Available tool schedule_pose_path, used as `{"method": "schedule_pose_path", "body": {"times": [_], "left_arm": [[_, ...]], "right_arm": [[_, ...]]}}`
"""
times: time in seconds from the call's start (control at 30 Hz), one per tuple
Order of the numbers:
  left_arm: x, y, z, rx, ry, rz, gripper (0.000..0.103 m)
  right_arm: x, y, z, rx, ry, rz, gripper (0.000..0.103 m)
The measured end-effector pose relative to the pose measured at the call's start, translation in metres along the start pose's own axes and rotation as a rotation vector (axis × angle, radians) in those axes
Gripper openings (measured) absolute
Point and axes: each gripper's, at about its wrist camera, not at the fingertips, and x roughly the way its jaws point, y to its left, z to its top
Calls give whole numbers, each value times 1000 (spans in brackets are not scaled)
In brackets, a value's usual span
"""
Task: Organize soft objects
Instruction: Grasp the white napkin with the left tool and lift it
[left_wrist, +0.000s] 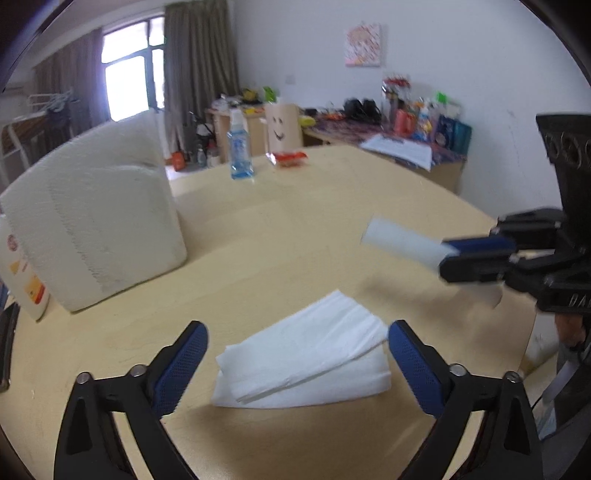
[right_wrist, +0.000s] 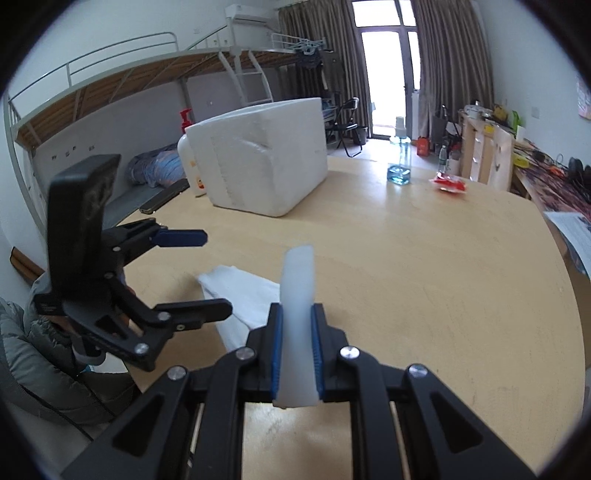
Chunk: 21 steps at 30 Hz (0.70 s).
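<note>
Left gripper (left_wrist: 297, 354) hangs low in its own view, jaws spread wide either side of the tissue stack (left_wrist: 303, 365), pads clear of it; the stack lies flat on the wooden table (left_wrist: 295, 229), bottom centre. At the right edge of that frame, the right gripper (left_wrist: 448, 258) is clamped tight on a folded tissue (left_wrist: 400, 240), held off the table. From the right camera the same tissue (right_wrist: 298, 295) stands upright between the blue pads (right_wrist: 276, 343), centre bottom. A white foam box (left_wrist: 96, 229) sits at left.
</note>
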Motion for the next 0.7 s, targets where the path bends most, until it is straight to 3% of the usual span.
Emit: {"method": "schedule_pose_path", "body": {"times": [0.3, 0.4, 0.7], "left_arm": [[20, -2, -6, 123, 122, -80, 84], [28, -5, -5, 178, 156, -64, 82], [33, 3, -4, 185, 186, -155, 76]], "right_arm": [[-4, -6, -7, 46, -14, -8, 18], [-4, -7, -8, 58, -15, -8, 18], [-6, -8, -13, 87, -17, -19, 18]]}}
